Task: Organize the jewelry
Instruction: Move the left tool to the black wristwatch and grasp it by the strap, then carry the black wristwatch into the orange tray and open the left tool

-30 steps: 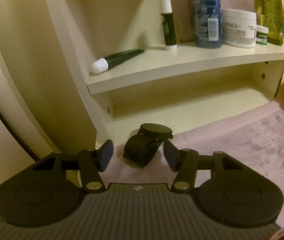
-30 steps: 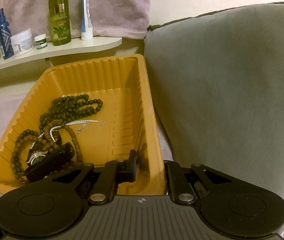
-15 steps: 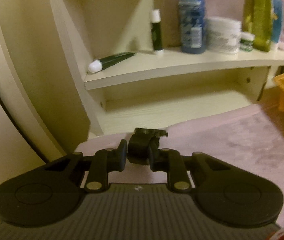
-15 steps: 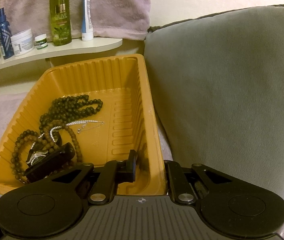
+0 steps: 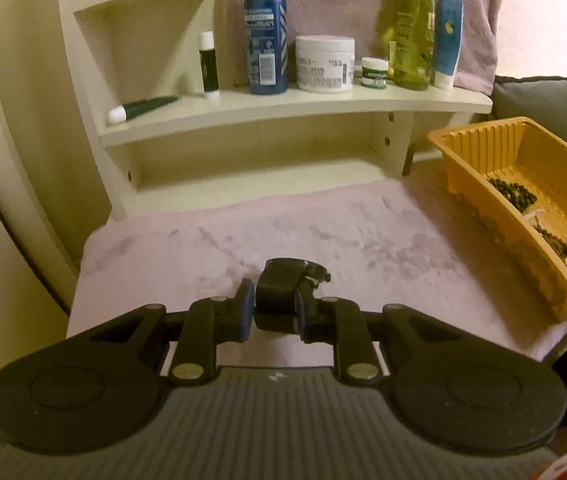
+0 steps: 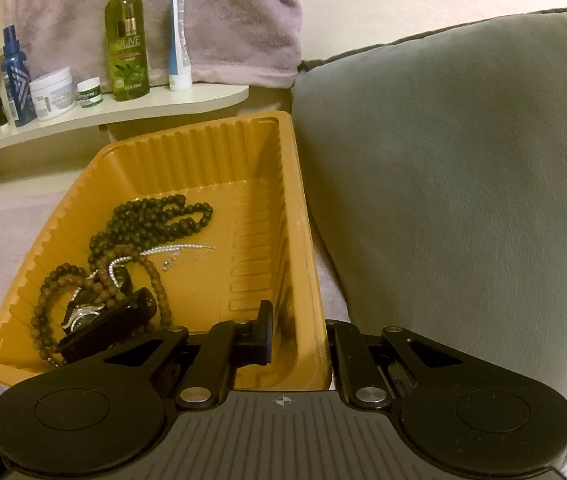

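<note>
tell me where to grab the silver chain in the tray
Take the silver chain at its free stretch on the bare tray floor, coming straight down from above. That end lies clear, stretched toward the right wall; its other end runs under the bead strands, so gripping there would likely drag them along.

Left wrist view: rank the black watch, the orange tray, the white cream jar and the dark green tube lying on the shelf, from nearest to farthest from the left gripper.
1. Black watch: clamped between the jaws of the left gripper.
2. Orange tray: on the purple cloth, to the right.
3. Dark green tube: lying at the shelf's left end.
4. White cream jar: standing further back, mid-shelf. Tube and jar are a near call.
</note>
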`<state>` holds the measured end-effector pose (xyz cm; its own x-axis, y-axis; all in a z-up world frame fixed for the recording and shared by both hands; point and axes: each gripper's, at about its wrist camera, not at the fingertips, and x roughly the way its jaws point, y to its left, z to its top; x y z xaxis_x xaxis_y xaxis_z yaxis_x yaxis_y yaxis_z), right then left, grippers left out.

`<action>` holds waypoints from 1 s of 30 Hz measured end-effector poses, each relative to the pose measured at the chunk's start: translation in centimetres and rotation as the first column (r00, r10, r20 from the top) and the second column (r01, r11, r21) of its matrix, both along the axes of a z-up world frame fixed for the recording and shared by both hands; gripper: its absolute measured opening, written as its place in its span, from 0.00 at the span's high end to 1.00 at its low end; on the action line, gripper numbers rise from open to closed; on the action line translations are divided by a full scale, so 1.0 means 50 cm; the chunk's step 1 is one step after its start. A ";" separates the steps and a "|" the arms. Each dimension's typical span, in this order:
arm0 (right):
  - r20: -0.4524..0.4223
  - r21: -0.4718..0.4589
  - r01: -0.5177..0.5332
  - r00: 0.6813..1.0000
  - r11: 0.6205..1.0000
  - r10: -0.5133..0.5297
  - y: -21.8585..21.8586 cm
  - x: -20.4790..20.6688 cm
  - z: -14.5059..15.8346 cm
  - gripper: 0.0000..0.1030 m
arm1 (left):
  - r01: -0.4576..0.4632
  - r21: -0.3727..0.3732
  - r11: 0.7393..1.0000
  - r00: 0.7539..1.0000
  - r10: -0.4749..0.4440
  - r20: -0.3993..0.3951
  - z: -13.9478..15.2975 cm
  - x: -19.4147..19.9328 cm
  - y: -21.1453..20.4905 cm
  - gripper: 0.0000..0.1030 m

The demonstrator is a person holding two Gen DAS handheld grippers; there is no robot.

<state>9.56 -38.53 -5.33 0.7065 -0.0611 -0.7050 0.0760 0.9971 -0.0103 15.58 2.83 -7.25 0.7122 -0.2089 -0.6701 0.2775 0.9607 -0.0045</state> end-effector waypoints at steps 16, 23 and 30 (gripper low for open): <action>-0.008 0.008 0.007 1.000 1.000 -0.007 0.000 0.000 -0.002 0.89 | 0.089 0.073 0.993 0.995 -0.085 -0.048 -0.024 0.045 -0.036 0.52; -0.016 0.011 0.010 1.000 1.000 -0.010 -0.003 0.005 -0.006 0.89 | 0.110 0.098 0.989 0.991 -0.102 -0.083 -0.054 0.071 -0.048 0.54; -0.023 0.007 0.011 1.000 1.000 -0.011 -0.002 0.010 -0.011 0.89 | 0.098 0.097 0.990 0.993 -0.091 -0.076 -0.044 0.069 -0.053 0.60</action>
